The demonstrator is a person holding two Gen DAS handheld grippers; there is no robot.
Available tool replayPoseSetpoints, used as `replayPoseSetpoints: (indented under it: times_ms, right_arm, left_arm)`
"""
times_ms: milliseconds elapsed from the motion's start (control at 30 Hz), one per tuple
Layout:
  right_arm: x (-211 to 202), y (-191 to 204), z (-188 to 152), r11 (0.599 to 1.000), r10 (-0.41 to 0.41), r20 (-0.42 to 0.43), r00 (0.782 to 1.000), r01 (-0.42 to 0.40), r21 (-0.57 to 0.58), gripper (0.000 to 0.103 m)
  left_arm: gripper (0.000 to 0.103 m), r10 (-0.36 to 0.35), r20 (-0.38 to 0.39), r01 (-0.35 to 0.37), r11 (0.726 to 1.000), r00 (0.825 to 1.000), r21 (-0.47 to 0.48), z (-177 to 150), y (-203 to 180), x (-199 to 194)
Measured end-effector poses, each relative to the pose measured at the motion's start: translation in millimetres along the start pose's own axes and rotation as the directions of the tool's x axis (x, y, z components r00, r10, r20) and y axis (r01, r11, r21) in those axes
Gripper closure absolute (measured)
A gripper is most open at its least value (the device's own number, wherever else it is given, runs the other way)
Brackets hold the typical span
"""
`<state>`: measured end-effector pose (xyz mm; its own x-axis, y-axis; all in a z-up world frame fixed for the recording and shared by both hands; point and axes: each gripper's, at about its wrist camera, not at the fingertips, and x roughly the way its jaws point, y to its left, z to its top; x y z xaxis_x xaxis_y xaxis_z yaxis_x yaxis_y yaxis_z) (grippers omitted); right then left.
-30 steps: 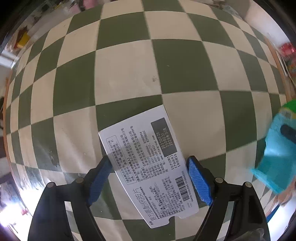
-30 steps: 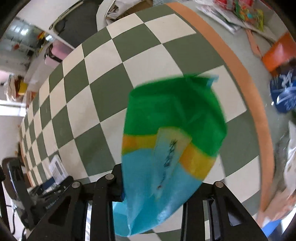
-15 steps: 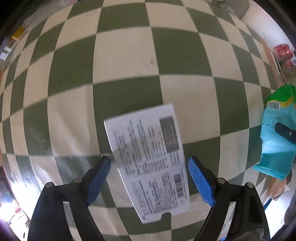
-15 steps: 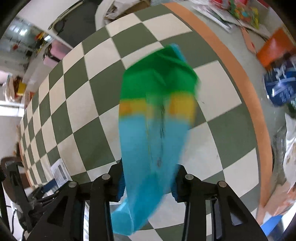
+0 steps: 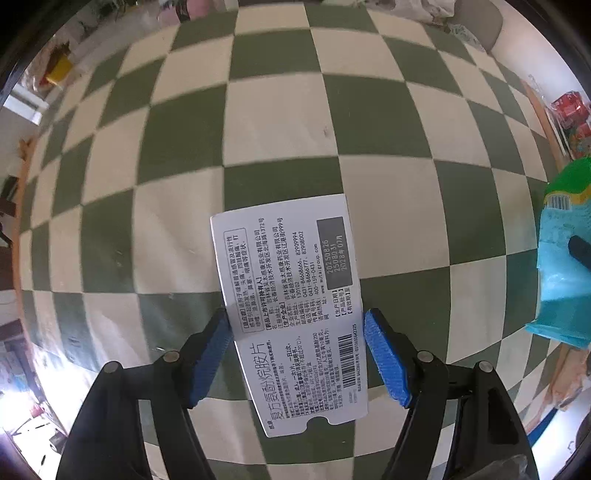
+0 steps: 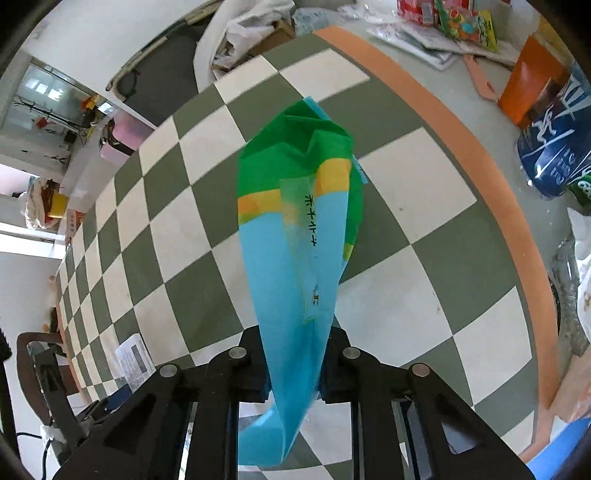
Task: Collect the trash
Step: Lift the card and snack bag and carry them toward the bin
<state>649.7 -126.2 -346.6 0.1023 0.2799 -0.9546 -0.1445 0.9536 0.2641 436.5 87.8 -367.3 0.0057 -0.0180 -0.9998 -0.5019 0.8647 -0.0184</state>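
Note:
A white medicine box with black print lies lengthwise between the blue pads of my left gripper. The jaws are closing; the left pad touches one long edge and the right pad stands at the other. The gripper points straight down at the green-and-cream checkered floor. My right gripper is closing on a blue, yellow and green plastic bag, which is squeezed narrow between the pads and hangs forward. That bag also shows at the right edge of the left wrist view. The box sits far left in the right wrist view.
An orange border strip edges the checkered floor. Beyond it lie colourful packaging, an orange box and a blue printed bag. White bags and cardboard sit at the far end.
The right jaws closed in on the bag, which went from spread wide to a narrow fold. The left pads drew in to the box's edges, and the floor slid right beneath the box.

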Motion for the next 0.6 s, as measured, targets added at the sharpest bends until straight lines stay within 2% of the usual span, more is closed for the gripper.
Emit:
replayPoseSetpoints:
  times_ms: [100, 200, 333, 500, 600]
  right_arm:
    - [-10.8, 6.5, -2.3, 1.0, 0.004, 0.029, 1.0, -0.004, -0.026, 0.088]
    - [-21.0, 12.5, -7.2, 0.999, 0.009, 0.046, 0.999, -0.007, -0.054, 0.089]
    - [-35.7, 24.3, -17.8, 0.995, 0.028, 0.063, 0.998, -0.022, -0.097, 0.09]
    - [-56.4, 43.8, -52.3, 0.989, 0.051, 0.083, 0.995, -0.039, -0.144, 0.091]
    - [-73.2, 55.5, -88.4, 0.983, 0.071, 0.095, 0.993, -0.054, -0.173, 0.092]
  left_arm:
    - [0.032, 0.011, 0.035, -0.012, 1.0, 0.999, 0.011, -7.7, -2.4, -16.1]
    - [0.032, 0.016, 0.064, -0.017, 1.0, 0.998, 0.021, 2.3, 17.7, -39.0]
    - [0.032, 0.0, 0.122, -0.002, 1.0, 0.993, 0.023, -18.3, 29.4, -66.5]
    - [0.032, -0.029, 0.182, 0.027, 1.0, 0.983, 0.014, -45.5, 50.1, -99.0]
    - [0.032, -0.04, 0.226, 0.037, 0.999, 0.973, 0.019, -73.0, 56.6, -117.4]
